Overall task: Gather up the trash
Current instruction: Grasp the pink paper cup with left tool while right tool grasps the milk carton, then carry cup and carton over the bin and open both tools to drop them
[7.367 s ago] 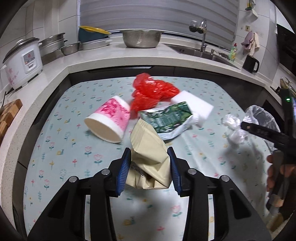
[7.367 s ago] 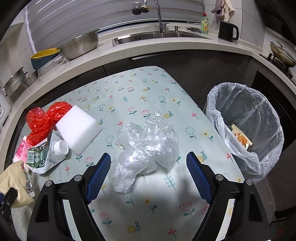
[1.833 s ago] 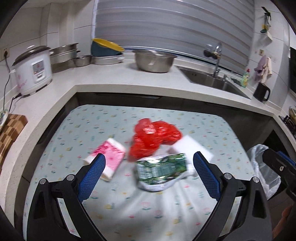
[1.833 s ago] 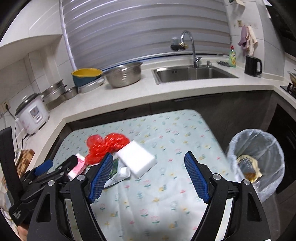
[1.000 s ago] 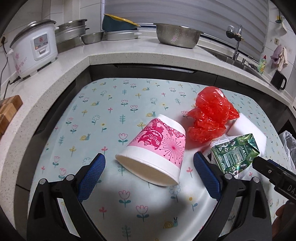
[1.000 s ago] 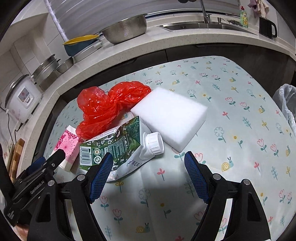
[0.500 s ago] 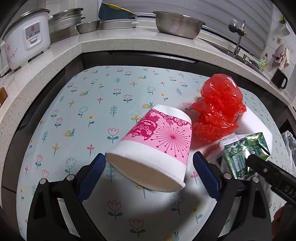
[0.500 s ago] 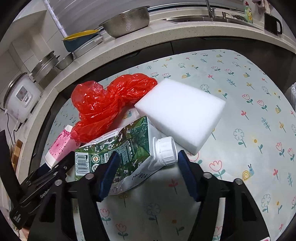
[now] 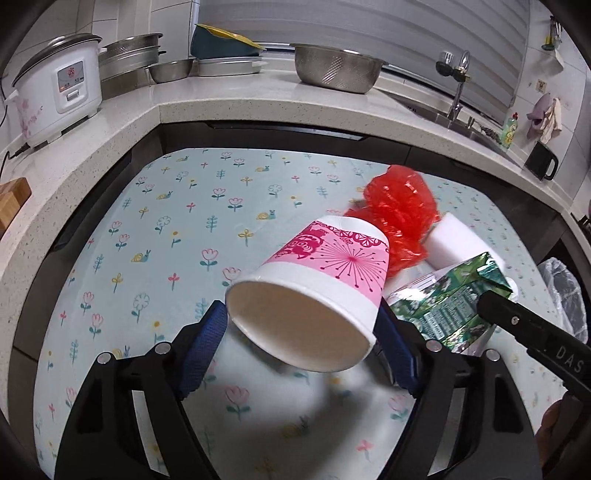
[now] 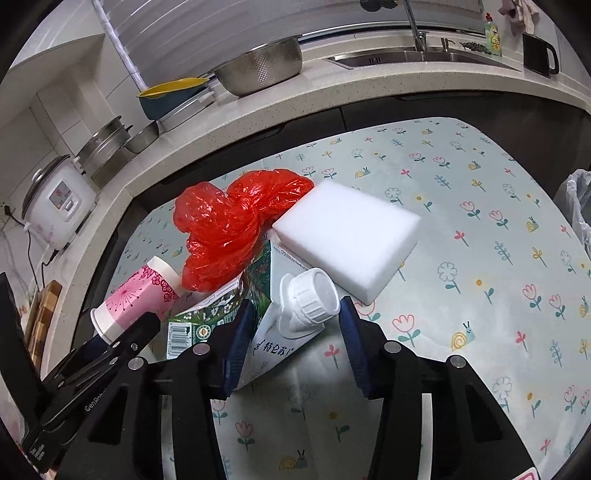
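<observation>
My left gripper (image 9: 299, 334) pinches the pink paper cup (image 9: 314, 291) by its rim, mouth toward me; my right gripper (image 10: 291, 334) clamps the green carton (image 10: 258, 314) at its white cap; red bag (image 10: 236, 225) at eleven o'clock, white sponge (image 10: 347, 236) at one.

You're in a smallish kitchen with a speckled stone countertop (image 9: 258, 99) wrapping around the far side and the left. Behind it the wall is white tile, and a ribbed grey blind (image 9: 369, 26) covers the window. Far left sits a white rice cooker (image 9: 61, 98), next to stacked steel pots (image 9: 129, 61) and a metal colander (image 9: 336, 72). Over on the right you've got the sink with its tap (image 9: 458, 85), a green dish soap bottle (image 9: 509, 129) and a black kettle (image 9: 541, 166). The table wears a pale flowery cloth (image 9: 166, 229). Lighting's even and indoor.
</observation>
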`<state>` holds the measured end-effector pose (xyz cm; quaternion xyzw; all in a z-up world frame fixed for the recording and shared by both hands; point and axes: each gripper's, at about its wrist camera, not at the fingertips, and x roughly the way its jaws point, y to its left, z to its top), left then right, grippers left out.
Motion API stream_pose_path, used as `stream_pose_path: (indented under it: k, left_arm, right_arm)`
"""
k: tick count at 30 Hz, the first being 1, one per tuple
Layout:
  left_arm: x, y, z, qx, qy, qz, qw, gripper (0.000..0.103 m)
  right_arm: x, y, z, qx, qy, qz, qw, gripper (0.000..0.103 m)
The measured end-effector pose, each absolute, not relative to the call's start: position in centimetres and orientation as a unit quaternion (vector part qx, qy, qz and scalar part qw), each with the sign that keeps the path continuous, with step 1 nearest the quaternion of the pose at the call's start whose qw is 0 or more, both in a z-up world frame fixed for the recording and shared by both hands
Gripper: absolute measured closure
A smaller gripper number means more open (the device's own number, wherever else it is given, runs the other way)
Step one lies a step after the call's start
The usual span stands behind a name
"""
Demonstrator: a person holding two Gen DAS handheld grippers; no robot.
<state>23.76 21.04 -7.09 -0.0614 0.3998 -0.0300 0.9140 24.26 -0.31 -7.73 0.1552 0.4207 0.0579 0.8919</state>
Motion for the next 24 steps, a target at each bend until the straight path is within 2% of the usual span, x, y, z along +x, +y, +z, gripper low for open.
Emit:
stream_pose_path:
  k: [19,24]
  left_arm:
    - [19.3,12.7,-1.5,-0.058,0.371,-0.091,0.922,0.027]
    - [18.9,9.7,0.1,-0.051,0.358,-0.114,0.925,0.027]
  right_arm:
    - [19.2,-7.4,-1.1,0.141,0.347,0.019,0.927,0.062]
    - [18.1,-10.4,0.7,0.144,0.328,0.001,0.933,0.066]
